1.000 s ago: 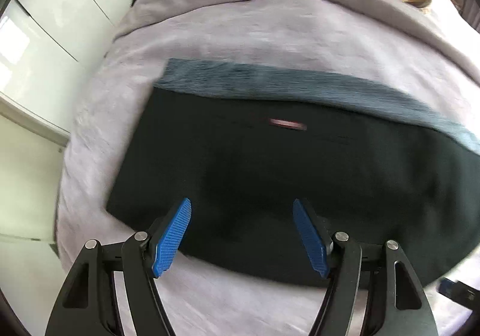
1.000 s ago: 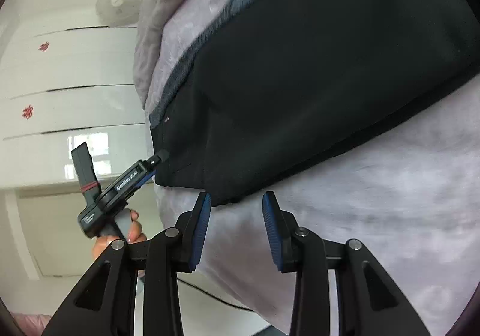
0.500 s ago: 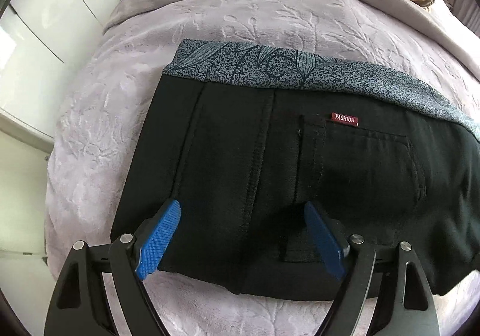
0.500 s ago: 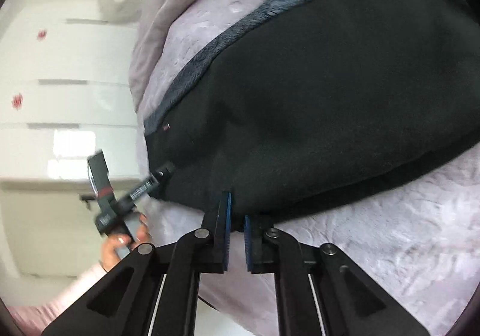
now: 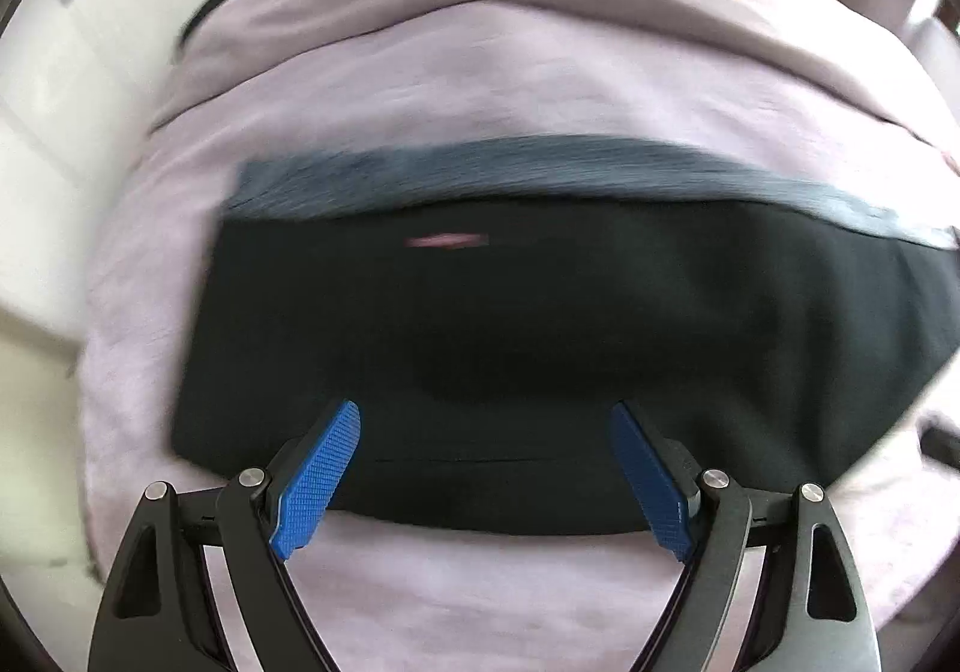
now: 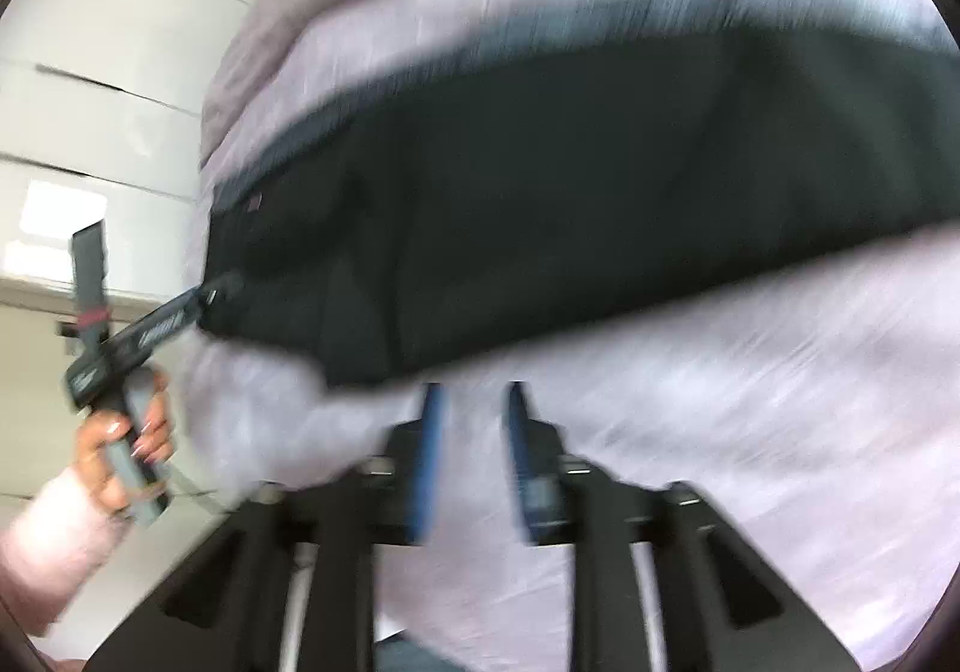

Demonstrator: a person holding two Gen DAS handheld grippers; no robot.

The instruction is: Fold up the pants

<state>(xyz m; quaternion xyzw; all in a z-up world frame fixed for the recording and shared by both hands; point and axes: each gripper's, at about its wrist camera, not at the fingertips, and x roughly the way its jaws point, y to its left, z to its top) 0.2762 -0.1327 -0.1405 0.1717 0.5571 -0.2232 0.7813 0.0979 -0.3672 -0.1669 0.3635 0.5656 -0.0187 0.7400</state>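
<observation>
Pants (image 5: 540,348) folded flat, centred on the lilac bedspread (image 5: 480,72). Right gripper (image 6: 471,426) just reopened narrowly, nothing between; left gripper (image 5: 486,468) gaping, empty. Released since the pinch — fold seemingly done.

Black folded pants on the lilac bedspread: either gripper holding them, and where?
Neither. Left gripper is open over the black folded pants; right gripper, jaws just reopened, has nothing between them.
</observation>
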